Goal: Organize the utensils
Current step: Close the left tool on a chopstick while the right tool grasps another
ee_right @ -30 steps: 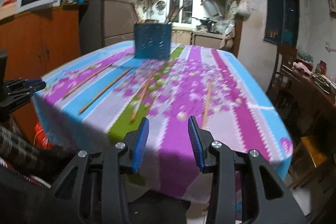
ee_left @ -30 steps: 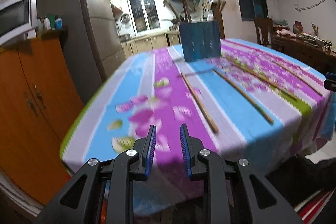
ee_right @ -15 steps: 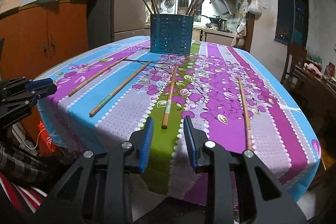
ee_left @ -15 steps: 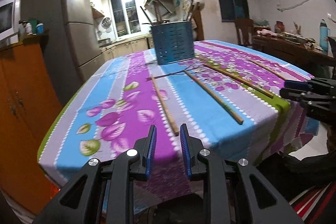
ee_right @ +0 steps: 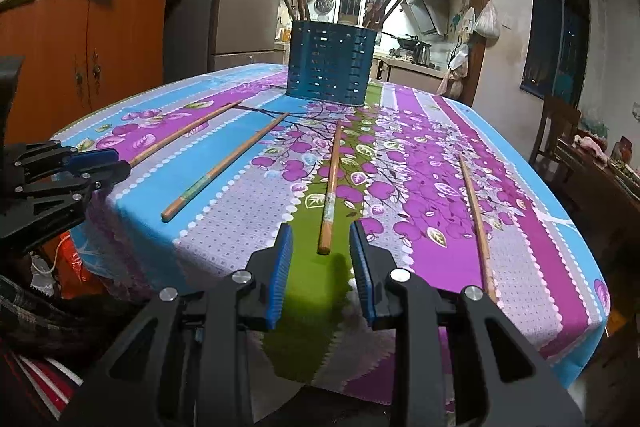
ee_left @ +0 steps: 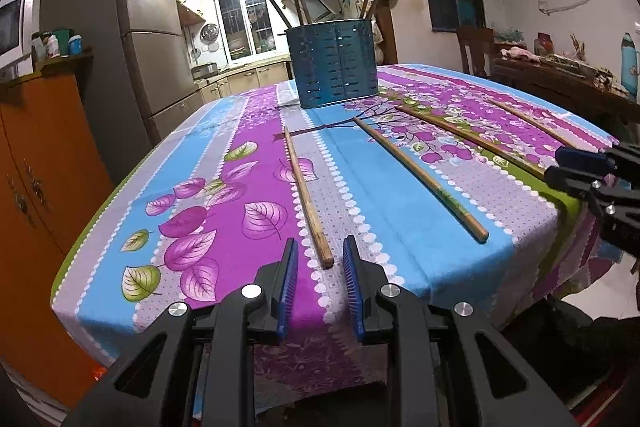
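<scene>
We start with the table (ee_left: 224,155), under a striped purple, blue and green cloth, which fills the middle of both views. At its far end, upper centre of each frame, stands the blue slotted holder (ee_left: 334,61) with several sticks already poking out of its top. Four loose chopsticks lie on the cloth, fanning from the holder toward the near edge.

In the left wrist view the left gripper (ee_left: 319,281) sits at the bottom centre, its blue pads spread a little with nothing between them; the butt of the leftmost chopstick (ee_left: 306,195) lies just ahead of the gap. In the right wrist view the right gripper (ee_right: 320,261) is likewise at the bottom centre, jaws slightly apart and empty, having just narrowed, and the end of the third chopstick (ee_right: 331,183) points straight into the opening.

We judge this as the approach step: each tong is lined up on its own stick, neither yet pinching. Whether the pads already reach past the stick ends we cannot quite tell through the fisheye bend. Next, we would say, each gripper needs to slide forward low over the cloth until the pads flank the stick's end, then squeeze, lift and carry it to the holder.
</scene>
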`<state>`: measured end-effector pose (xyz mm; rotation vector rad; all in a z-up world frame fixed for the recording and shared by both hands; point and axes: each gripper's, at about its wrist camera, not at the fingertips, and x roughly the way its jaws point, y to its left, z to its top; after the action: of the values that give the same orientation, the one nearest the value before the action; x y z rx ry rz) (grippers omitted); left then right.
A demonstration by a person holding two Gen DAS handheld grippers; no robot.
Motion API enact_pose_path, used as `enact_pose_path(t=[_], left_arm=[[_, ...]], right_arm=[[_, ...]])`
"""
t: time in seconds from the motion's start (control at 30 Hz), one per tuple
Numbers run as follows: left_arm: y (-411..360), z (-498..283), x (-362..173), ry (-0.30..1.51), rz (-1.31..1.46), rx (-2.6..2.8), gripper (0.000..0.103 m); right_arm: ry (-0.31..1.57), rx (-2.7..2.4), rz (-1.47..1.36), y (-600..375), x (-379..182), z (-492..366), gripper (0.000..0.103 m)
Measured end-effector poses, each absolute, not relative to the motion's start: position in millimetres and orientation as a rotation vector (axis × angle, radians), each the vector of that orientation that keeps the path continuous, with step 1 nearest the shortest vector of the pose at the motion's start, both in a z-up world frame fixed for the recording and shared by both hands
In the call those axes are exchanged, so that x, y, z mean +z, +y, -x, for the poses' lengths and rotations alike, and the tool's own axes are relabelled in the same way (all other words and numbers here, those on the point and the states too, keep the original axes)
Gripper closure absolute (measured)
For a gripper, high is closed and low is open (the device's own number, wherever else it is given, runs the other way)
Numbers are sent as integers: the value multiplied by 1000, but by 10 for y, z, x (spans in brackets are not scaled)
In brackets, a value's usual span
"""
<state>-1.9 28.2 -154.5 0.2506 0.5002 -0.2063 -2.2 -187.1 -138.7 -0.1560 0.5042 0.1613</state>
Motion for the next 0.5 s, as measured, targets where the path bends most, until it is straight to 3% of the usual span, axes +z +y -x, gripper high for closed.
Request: enact_pose_path(t=[0.2, 0.5], left_arm=[[290, 8, -1559, 494, -226, -221, 87], [322, 15, -1586, 484, -183, -235, 88]], right_arm=[[524, 152, 136, -1872, -1436, -81, 89], [515, 128, 105, -1863, -1454, -95, 90]])
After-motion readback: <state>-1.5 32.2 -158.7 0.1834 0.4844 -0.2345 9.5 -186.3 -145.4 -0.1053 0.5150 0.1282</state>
